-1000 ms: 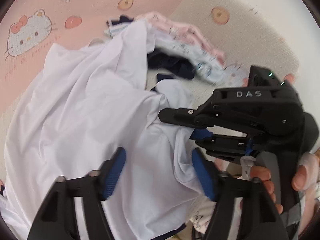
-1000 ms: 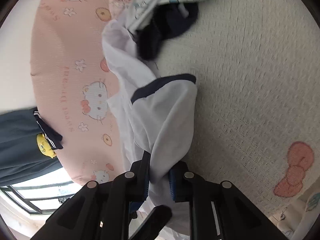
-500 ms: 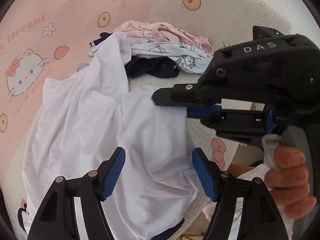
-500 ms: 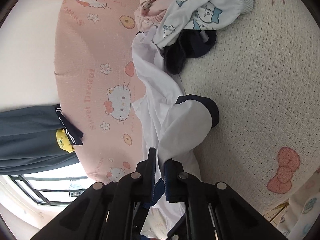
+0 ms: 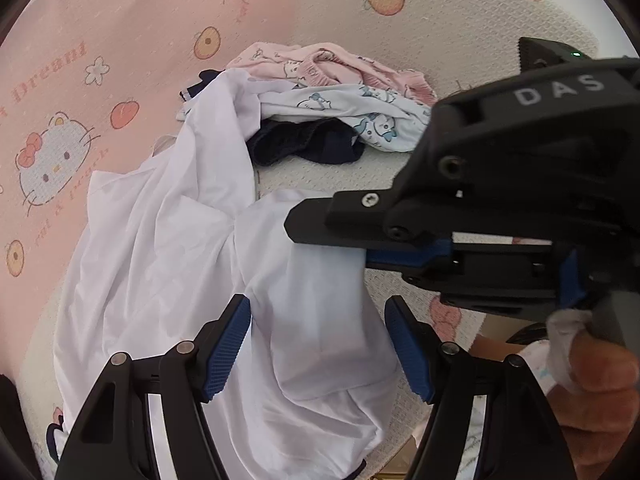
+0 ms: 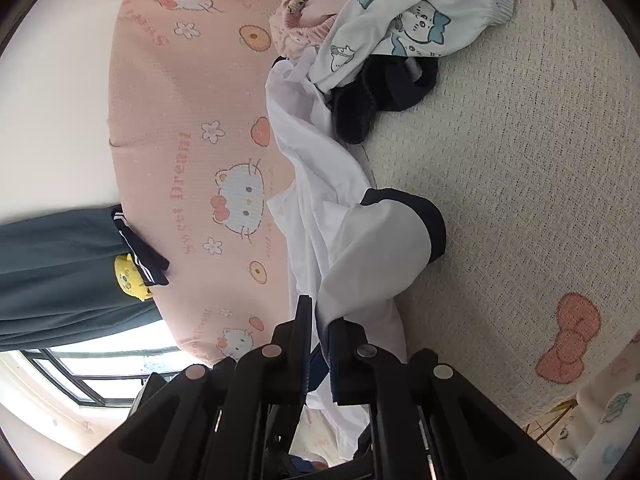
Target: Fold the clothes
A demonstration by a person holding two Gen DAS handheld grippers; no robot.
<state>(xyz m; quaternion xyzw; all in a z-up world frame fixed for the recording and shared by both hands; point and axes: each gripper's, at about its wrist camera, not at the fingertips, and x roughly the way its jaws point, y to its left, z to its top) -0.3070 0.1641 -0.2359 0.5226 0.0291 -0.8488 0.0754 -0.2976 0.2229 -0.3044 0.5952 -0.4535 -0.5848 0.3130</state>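
A navy-trimmed sleeve of the white T-shirt point(image 6: 372, 256) is held clamped in the right claw point(image 6: 320, 344), while the left claw point(image 5: 318, 344) is poised apart above it, so spreading seems underway, and a second grip is called for next.

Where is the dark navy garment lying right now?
The navy garment lies upper centre in the left wrist view, tucked under the cat-print piece, right beside the white shirt.

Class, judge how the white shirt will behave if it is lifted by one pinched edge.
The white shirt looks thin and creased, so it probably droops. Held by the right tool, its sleeve already sags. Likely light; its far end may drag the pile.
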